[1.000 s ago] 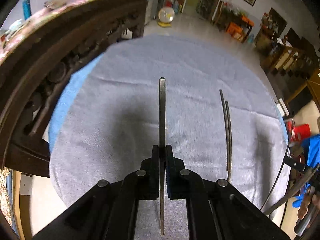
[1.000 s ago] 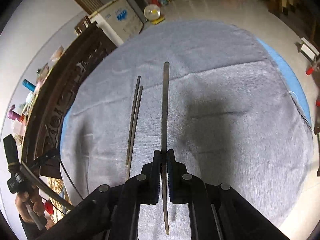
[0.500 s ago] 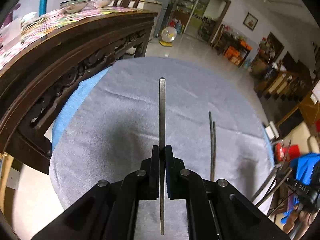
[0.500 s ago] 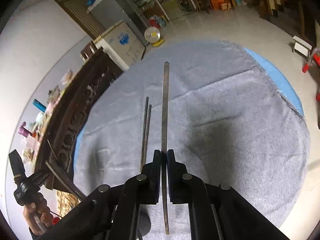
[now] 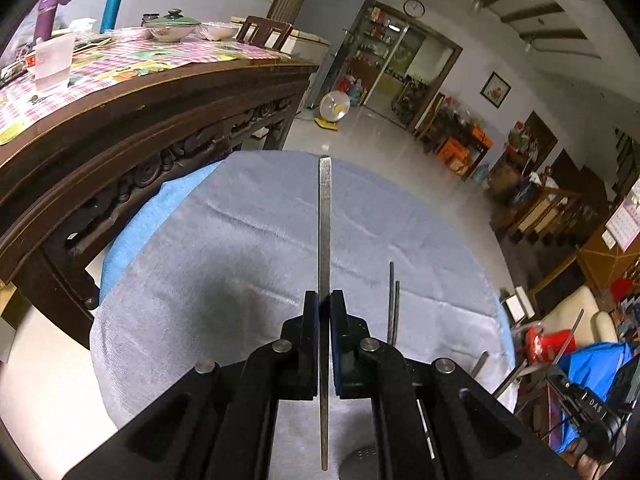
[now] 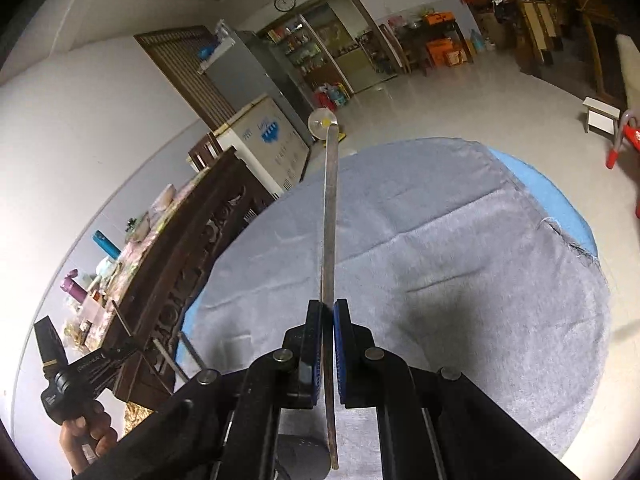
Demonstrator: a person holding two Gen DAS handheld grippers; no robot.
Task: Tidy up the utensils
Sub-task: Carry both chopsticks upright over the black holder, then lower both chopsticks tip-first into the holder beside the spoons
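Both pairs of jaws are clamped tight: your left gripper [image 5: 324,304] pinches one flat metal utensil handle [image 5: 324,220] edge-on, and your right gripper [image 6: 327,312] pinches another flat metal handle [image 6: 330,216] the same way. Compared with a second ago, both views have tipped up from the grey cloth [image 5: 240,248] to take in the room. The pair of thin dark chopsticks [image 5: 393,300] lying on the cloth now sits lower in your left view. Your right view no longer shows them; instead it shows your left hand [image 6: 86,430] on its grip. Only the left view shows the checked tablecloth [image 5: 120,60].
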